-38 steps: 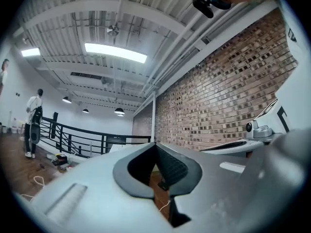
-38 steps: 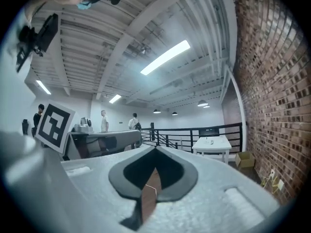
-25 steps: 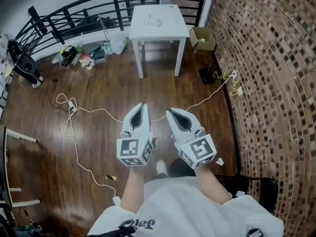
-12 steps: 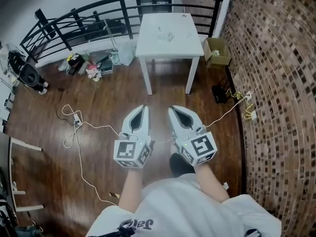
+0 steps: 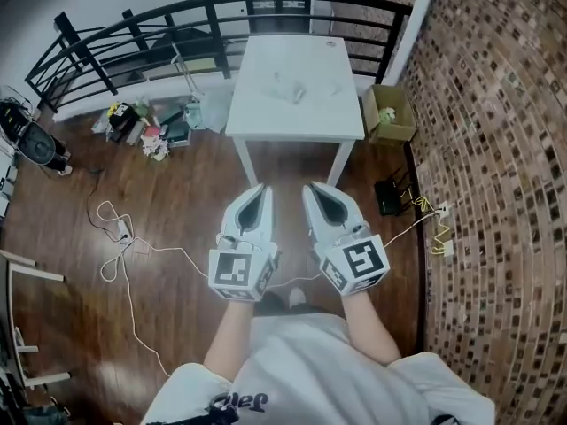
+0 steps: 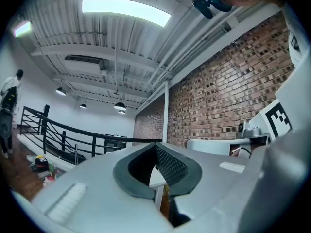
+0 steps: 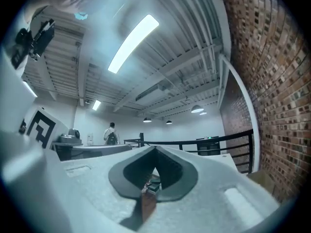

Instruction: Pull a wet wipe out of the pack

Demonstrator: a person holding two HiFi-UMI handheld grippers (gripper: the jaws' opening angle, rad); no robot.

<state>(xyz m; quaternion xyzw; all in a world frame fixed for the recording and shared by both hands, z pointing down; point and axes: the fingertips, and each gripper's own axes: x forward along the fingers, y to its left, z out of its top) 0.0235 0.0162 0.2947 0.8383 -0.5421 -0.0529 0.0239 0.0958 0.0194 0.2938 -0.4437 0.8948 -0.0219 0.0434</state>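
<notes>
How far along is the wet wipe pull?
Nothing done yet. Both the left gripper and right gripper are shut and empty, held over the floor short of the white table. The small items on its top are too blurred to identify. Remaining: reach the table, find the pack, pull a wipe.

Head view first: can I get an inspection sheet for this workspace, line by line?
Surface: white table, ahead of the grippers, not yet reached.
Job's things: small pale items on the table; too small to tell a wipes pack.
Clutter: pile of stuff by the black railing; open cardboard box beside the table.
Grippers: left gripper and right gripper both shut, empty, side by side.
Cables: white cable looping over the wood floor; another cable near the brick wall.
Surroundings: railing, brick wall, wood floor.
</notes>
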